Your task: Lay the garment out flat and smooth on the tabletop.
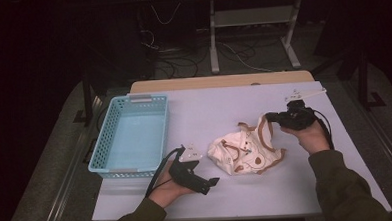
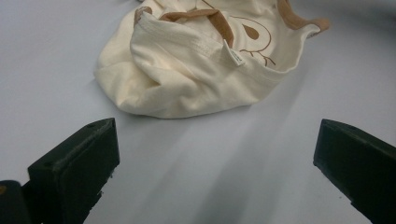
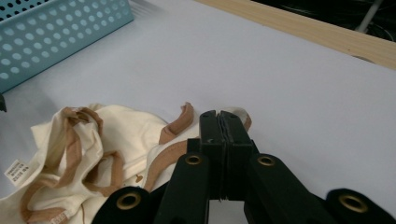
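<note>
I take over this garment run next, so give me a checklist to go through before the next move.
1. Right gripper shut on the cream garment, pinching its brown-trimmed edge: ok.
2. Left gripper open, with nothing between its jaws: ok.
3. Garment within view of the left gripper, lying crumpled ahead of it: ok.
4. Blue basket has room inside: ok.
5. Grip catches one fabric layer only: cannot tell.
6. Table free of obstacles between garment and basket: ok.

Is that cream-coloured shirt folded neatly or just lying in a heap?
In a heap. The cream shirt lies crumpled on the table, brown trim twisted and its label sticking out; the right claw pinches one edge.
</note>
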`<state>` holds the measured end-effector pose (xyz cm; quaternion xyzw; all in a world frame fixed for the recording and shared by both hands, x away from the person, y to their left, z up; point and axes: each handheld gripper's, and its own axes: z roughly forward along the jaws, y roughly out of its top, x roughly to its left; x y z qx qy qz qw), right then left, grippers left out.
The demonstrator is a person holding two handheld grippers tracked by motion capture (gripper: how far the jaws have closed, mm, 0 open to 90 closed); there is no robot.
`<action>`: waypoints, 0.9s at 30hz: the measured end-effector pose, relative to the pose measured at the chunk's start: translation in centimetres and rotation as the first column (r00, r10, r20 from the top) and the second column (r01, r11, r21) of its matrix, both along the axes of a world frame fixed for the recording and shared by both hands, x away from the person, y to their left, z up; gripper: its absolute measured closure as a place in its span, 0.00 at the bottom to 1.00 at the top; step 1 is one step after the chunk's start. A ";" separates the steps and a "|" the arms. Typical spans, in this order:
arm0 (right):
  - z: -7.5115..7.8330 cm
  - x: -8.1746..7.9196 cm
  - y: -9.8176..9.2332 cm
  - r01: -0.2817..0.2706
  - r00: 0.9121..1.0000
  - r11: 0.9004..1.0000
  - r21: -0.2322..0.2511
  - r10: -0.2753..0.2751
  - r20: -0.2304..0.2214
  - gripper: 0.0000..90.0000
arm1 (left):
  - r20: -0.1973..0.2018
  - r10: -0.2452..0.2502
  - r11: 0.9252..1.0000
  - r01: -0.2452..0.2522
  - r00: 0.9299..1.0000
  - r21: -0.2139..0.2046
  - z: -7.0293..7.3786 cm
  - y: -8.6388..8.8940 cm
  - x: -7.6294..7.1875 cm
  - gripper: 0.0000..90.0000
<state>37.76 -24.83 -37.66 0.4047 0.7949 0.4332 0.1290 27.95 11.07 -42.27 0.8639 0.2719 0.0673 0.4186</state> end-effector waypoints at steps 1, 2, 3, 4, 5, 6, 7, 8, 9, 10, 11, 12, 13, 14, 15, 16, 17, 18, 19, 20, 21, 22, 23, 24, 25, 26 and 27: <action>0.0 0.0 -0.2 0.002 1.000 1.000 -0.001 -0.002 0.003 0.97 | -0.001 0.001 1.000 -0.001 1.000 -0.002 0.0 0.0 0.0 0.00; 0.0 0.1 -0.3 0.008 1.000 1.000 0.002 -0.008 0.001 0.97 | 0.001 -0.009 1.000 0.009 1.000 0.010 0.0 0.1 0.1 0.00; 0.0 0.1 -0.5 0.013 1.000 1.000 0.002 -0.013 0.000 0.97 | 0.000 -0.007 1.000 0.007 1.000 0.010 0.0 0.1 0.1 0.00; -0.1 0.2 -0.7 0.019 1.000 1.000 0.002 -0.019 -0.001 0.97 | 0.001 -0.008 1.000 0.008 1.000 0.008 0.0 0.1 0.1 0.00; -0.1 0.2 -0.9 0.025 1.000 1.000 0.004 -0.025 -0.002 0.97 | 0.001 -0.007 1.000 0.007 1.000 0.008 0.0 0.1 0.1 0.00; -0.1 0.3 -1.1 0.031 1.000 1.000 0.004 -0.031 0.000 0.97 | 0.001 -0.006 1.000 0.006 1.000 0.008 0.0 0.1 0.1 0.00; -0.2 0.3 -1.3 0.034 0.999 0.999 0.003 -0.034 0.002 0.97 | 0.001 -0.007 1.000 0.007 1.000 0.008 0.0 0.1 0.1 0.00; -0.2 0.3 -1.5 0.041 0.999 0.999 0.006 -0.041 0.001 0.97 | 0.001 -0.009 1.000 0.009 1.000 0.008 0.0 0.1 0.1 0.00; -0.2 0.3 -1.8 0.047 0.999 0.999 0.006 -0.047 0.002 0.97 | -0.001 -0.002 1.000 0.002 1.000 0.001 -0.1 0.0 0.1 0.00; -0.1 0.3 -1.9 0.053 0.999 0.999 0.005 -0.053 0.002 0.97 | -0.001 0.000 1.000 0.000 1.000 0.000 -0.1 0.0 0.0 0.00; -0.1 0.3 -2.1 0.057 0.998 0.998 0.009 -0.057 0.000 0.97 | -0.002 0.000 1.000 0.000 1.000 0.000 -0.1 0.0 0.0 0.00; -0.1 0.3 -2.2 0.059 0.998 0.998 0.009 -0.059 0.001 0.97 | -0.003 0.001 1.000 -0.001 1.000 0.000 -0.1 0.0 0.0 0.00; -0.1 0.4 -2.4 0.065 0.998 0.998 0.009 -0.065 0.003 0.97 | -0.004 0.001 1.000 -0.001 1.000 -0.001 -0.1 0.0 0.0 0.00; -0.1 0.4 -2.5 0.070 0.998 0.997 0.009 -0.070 0.005 0.97 | -0.003 0.002 1.000 -0.002 1.000 -0.003 -0.1 0.0 0.0 0.00; -0.1 0.4 -2.6 0.073 0.997 0.997 0.008 -0.073 0.006 0.97 | -0.002 0.001 1.000 -0.001 1.000 -0.002 -0.1 0.0 0.0 0.00; -0.1 0.4 -2.7 0.077 0.997 0.997 0.010 -0.077 0.005 0.97 | -0.002 -0.007 1.000 0.007 1.000 0.007 -0.1 0.0 0.1 0.00; -0.2 0.5 -2.8 0.083 0.997 0.997 0.007 -0.083 0.004 0.97 | 0.000 -0.008 1.000 0.008 1.000 0.008 -0.1 0.0 0.1 0.00; -0.3 0.5 -2.9 0.088 0.996 0.996 0.003 -0.088 0.005 0.97 | -0.001 -0.007 1.000 0.007 1.000 0.008 -0.1 0.0 0.1 0.00; -0.3 0.5 -2.9 0.088 0.996 0.996 0.003 -0.088 0.005 0.97 | -0.001 -0.007 1.000 0.007 1.000 0.008 -0.1 0.0 0.1 0.00; -0.3 0.6 -3.0 0.092 0.996 0.996 0.004 -0.092 0.002 0.97 | 0.000 -0.003 1.000 0.003 1.000 0.000 -0.1 0.0 0.1 0.00; -0.5 0.7 -3.2 0.101 0.995 0.995 -0.003 -0.101 -0.001 0.97 | -0.001 0.002 1.000 -0.002 1.000 -0.005 -0.1 0.0 0.0 0.00; -0.5 0.7 -3.3 0.102 0.995 0.995 -0.004 -0.102 -0.001 0.97 | -0.001 0.002 1.000 -0.002 1.000 -0.005 -0.1 0.0 0.0 0.00; -0.6 0.8 -3.4 0.107 0.994 0.994 -0.005 -0.107 -0.002 0.97 | 0.001 -0.008 1.000 0.008 1.000 0.008 -0.1 0.1 0.1 0.00; -0.7 0.8 -3.4 0.110 0.994 0.994 -0.007 -0.110 -0.003 0.97 | 0.000 -0.007 1.000 0.007 1.000 0.006 -0.1 0.0 0.1 0.00; -0.8 0.9 -3.5 0.112 0.994 0.994 -0.011 -0.112 -0.002 0.97 | -0.001 -0.006 1.000 0.006 1.000 0.007 -0.1 0.0 0.1 0.00; -0.9 0.9 -3.5 0.116 0.993 0.993 -0.014 -0.116 -0.005 0.97 | 0.000 -0.007 1.000 0.007 1.000 0.007 -0.1 0.0 0.1 0.00; -1.0 1.0 -3.6 0.118 0.993 0.993 -0.018 -0.119 -0.007 0.97 | -0.001 0.002 1.000 -0.002 1.000 -0.005 -0.1 0.0 0.0 0.00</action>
